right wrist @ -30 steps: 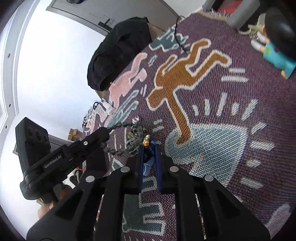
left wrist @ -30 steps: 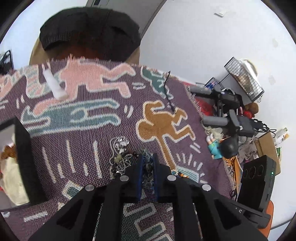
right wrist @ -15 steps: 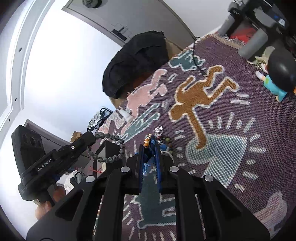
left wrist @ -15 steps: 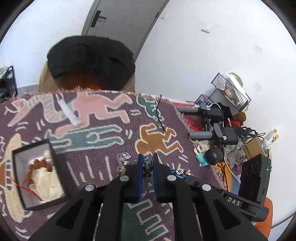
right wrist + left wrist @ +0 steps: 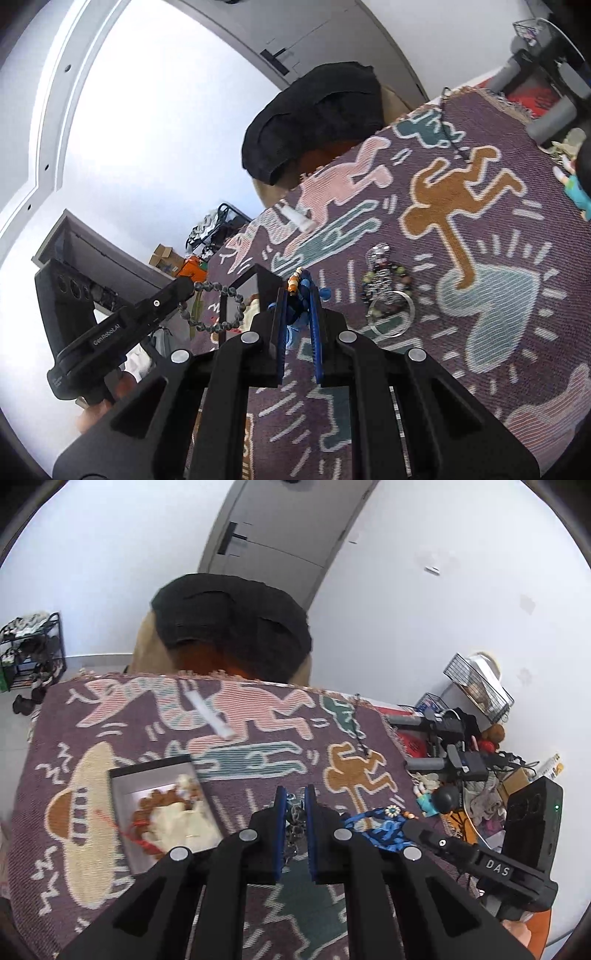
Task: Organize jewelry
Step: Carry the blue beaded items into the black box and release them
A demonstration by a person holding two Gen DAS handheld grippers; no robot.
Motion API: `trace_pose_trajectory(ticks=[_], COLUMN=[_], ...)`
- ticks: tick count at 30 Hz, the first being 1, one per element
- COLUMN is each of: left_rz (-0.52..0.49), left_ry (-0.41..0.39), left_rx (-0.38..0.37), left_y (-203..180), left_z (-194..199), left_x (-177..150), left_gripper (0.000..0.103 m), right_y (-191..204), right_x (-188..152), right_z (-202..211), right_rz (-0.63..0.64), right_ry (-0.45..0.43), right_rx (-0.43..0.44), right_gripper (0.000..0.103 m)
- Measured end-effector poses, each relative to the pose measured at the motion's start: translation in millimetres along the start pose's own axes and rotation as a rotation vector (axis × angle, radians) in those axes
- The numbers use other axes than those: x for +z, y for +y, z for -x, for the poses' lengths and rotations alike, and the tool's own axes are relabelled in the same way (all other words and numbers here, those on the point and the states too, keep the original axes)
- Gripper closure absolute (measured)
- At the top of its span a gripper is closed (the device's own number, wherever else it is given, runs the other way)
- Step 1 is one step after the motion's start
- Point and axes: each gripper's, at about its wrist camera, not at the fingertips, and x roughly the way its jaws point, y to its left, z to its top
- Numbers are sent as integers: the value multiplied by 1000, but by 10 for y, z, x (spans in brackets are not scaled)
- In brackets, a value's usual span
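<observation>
My left gripper [image 5: 294, 794] is shut on a dark grey bead bracelet [image 5: 221, 310], which hangs in a loop from its tip in the right wrist view. My right gripper [image 5: 298, 291] is shut on a blue cord bracelet [image 5: 299, 295] with orange and white beads; it also shows in the left wrist view [image 5: 384, 821]. Both are held above the patterned blanket [image 5: 258, 738]. An open black jewelry box [image 5: 162, 808] with a brown bead bracelet and cream cloth inside lies left of my left gripper. A pile of loose jewelry [image 5: 386, 288] with a clear bangle lies on the blanket.
A white tube [image 5: 210, 716] lies at the far side of the blanket. A chair with a black garment [image 5: 232, 624] stands behind. Cluttered items, a toy figure [image 5: 436, 801] and wire baskets sit off the right edge.
Both grippers have risen well above the blanket with their bracelets. The jewelry box has come fully into the left wrist view, and the pile now lies below on the blanket.
</observation>
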Motion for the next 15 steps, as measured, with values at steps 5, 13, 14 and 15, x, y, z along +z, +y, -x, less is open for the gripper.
trace_pose_trajectory(ticks=[5,13,14,15], left_rz=[29,80,81,80], left_ry=[-16,-18,-16,-11], left_rx=[38,82,82,95], left_y=[276,737,760,793], left_z=[127,125,110,80], left_x=[-23,-33,-25,-15], left_gripper=[95,95,95,95], right_y=[220,530,578,609], right_x=[-50,-118,-122,-127], right_z=[-158,-412,-458,-485], right_rz=[34,94,105,113], right_ry=[22,53,57,61], right_rx=[4,-4,-6,-7], right_gripper=[91,91,91,91])
